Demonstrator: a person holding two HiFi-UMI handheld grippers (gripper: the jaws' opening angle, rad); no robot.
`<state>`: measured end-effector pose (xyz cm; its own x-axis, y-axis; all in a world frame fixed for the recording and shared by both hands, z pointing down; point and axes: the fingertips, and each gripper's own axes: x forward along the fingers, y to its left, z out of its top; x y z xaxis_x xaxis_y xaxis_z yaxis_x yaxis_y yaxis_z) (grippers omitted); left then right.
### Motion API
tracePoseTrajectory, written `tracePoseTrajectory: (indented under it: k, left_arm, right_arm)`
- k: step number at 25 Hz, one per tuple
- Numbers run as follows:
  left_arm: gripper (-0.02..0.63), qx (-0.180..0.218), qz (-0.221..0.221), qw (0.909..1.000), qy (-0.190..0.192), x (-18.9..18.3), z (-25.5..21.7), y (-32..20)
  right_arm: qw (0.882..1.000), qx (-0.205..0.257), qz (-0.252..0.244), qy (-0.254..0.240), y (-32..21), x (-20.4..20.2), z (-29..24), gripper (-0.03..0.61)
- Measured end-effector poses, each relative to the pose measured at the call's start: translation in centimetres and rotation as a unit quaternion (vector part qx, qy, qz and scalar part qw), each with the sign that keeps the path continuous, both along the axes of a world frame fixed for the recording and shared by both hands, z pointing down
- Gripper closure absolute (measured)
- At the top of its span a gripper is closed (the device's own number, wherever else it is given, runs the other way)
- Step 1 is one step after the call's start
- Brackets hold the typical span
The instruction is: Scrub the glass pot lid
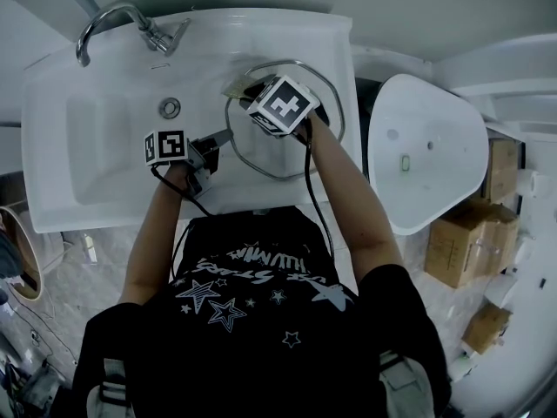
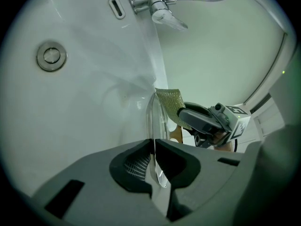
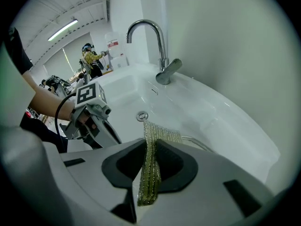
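Note:
The glass pot lid (image 1: 287, 151) with its metal rim stands tilted over the right side of the white sink (image 1: 104, 146). My left gripper (image 1: 226, 136) is shut on the lid's left rim; in the left gripper view the lid (image 2: 158, 121) runs edge-on between the closed jaws of my left gripper (image 2: 154, 150). My right gripper (image 1: 251, 92), under its marker cube, is shut on a greenish-gold scrub cloth (image 1: 233, 85) at the lid's far edge. In the right gripper view the cloth (image 3: 150, 166) hangs pinched in my right gripper (image 3: 151, 159), with the lid's rim (image 3: 200, 144) just beyond.
A chrome faucet (image 1: 117, 20) stands at the back of the sink and the drain (image 1: 170, 107) lies in the basin. A white toilet (image 1: 426, 146) stands to the right, with cardboard boxes (image 1: 461, 242) beyond it. A person (image 3: 91, 58) stands far off in the room.

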<state>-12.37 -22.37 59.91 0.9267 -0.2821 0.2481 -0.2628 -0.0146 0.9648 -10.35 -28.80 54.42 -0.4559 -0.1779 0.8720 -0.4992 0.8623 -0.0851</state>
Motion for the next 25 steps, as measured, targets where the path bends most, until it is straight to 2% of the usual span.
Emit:
tracePoseTrajectory:
  k: [8, 14, 25]
  left_arm:
    - [0.574, -0.001, 0.002, 1.0000, -0.002, 0.0, 0.1, 0.0]
    - [0.574, 0.001, 0.002, 1.0000, -0.005, 0.0, 0.2, -0.1]
    - [0.574, -0.001, -0.009, 0.9999, -0.013, 0.1, 0.1, -0.1]
  right_arm:
    - [1.000, -0.012, -0.001, -0.019, 3.3, -0.1, -0.1, 0.509]
    - [0.997, -0.034, -0.028, -0.057, 7.3, 0.2, -0.3, 0.508]
    - [0.993, -0.071, -0.047, -0.083, 13.0, 1.9, -0.1, 0.505]
